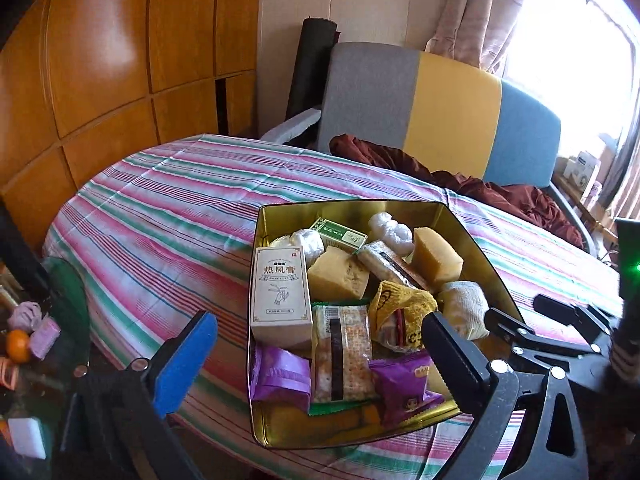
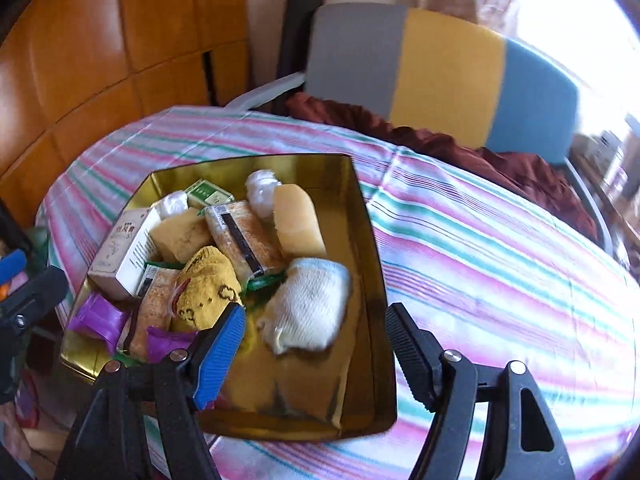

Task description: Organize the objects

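A gold tin box (image 1: pixel 476 240) (image 2: pixel 372 240) sits on the striped tablecloth, filled with several items: a white carton (image 1: pixel 280 292) (image 2: pixel 128 248), cracker packs (image 1: pixel 340 352) (image 2: pixel 244 236), purple snack packets (image 1: pixel 400 388) (image 2: pixel 96 320), yellow sponge blocks (image 1: pixel 436 256) (image 2: pixel 298 220), a yellow sock (image 1: pixel 400 312) (image 2: pixel 208 288) and a white rolled sock (image 1: pixel 464 308) (image 2: pixel 308 304). My left gripper (image 1: pixel 316 340) is open and empty above the box's near half. My right gripper (image 2: pixel 316 332) is open and empty over the box's near right corner; the white sock lies just beyond it.
The striped tablecloth (image 1: pixel 160 208) (image 2: pixel 500 248) covers the table. A grey, yellow and blue chair (image 1: pixel 440 112) (image 2: pixel 440 72) with a dark red cloth (image 1: pixel 460 176) stands behind. A glass side table with an orange (image 1: pixel 18 344) and small items is at the left. Wooden cabinets (image 1: pixel 100 60) line the wall.
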### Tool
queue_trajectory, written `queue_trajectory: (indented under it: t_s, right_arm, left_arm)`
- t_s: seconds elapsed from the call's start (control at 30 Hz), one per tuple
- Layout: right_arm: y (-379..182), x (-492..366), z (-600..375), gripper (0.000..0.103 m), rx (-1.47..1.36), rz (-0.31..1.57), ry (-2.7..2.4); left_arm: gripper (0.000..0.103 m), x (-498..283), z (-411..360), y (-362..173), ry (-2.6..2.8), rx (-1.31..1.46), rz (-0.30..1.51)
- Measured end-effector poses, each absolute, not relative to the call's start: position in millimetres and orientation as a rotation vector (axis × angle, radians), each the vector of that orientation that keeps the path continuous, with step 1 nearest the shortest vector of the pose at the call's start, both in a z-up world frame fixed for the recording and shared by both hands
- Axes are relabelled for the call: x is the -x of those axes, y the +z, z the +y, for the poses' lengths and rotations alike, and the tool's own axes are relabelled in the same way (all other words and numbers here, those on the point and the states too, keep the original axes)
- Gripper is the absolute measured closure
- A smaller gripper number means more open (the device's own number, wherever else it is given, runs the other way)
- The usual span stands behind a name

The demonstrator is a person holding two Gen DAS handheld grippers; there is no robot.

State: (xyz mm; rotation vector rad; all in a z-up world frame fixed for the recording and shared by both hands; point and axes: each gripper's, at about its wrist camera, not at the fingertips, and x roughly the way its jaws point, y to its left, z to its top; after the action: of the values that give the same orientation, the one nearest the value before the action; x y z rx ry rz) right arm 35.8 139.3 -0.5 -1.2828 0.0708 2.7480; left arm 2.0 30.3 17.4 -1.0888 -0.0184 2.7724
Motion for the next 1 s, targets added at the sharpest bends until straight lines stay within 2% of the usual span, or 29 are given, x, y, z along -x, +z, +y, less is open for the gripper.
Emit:
queue_trajectory:
  t_s: [0.33, 0.67, 1.0]
  right_arm:
    - [13.8, -54.4, 142.8, 0.029, 1.174, 0.119, 2.736]
    - [11.7, -50.9, 132.3, 0.029, 1.193, 0.1, 2.745]
    - [13.0, -49.6, 124.2, 0.029, 1.186, 0.08, 2.754]
  left_arm:
    - [0.0, -24.5, 46.9, 23.3, 2.903, 1.028, 0.098]
    - [0.0, -20.9, 33.6, 23.0, 2.88, 1.068, -0.057]
    - [0.002, -24.8, 29.1, 17.2, 2.892, 1.041, -0.095]
